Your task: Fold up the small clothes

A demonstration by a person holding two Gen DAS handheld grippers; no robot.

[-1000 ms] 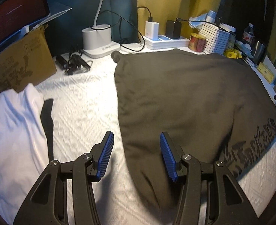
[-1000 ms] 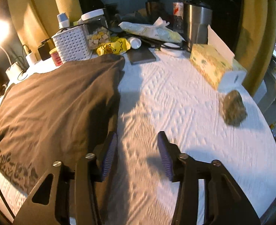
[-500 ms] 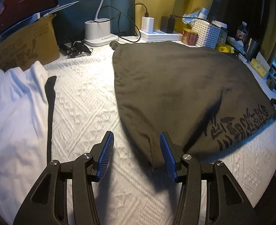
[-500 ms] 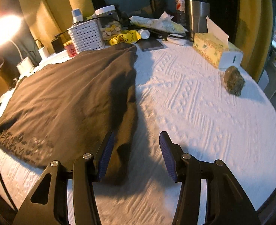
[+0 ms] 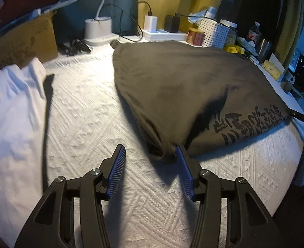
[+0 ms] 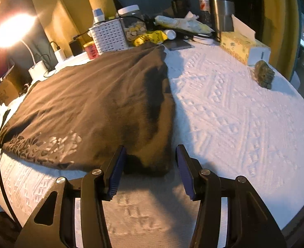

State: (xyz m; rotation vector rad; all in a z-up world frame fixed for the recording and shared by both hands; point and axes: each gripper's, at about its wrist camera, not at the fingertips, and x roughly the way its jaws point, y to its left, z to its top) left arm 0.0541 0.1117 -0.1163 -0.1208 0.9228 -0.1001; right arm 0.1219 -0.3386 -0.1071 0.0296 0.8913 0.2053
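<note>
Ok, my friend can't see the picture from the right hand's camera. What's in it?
The right gripper is open, its jaws on either side of the near corner of a dark brown T-shirt spread flat on a white textured tablecloth. Behind are a white basket, a yellow tissue box, a steel tumbler and a glowing lamp.
</note>
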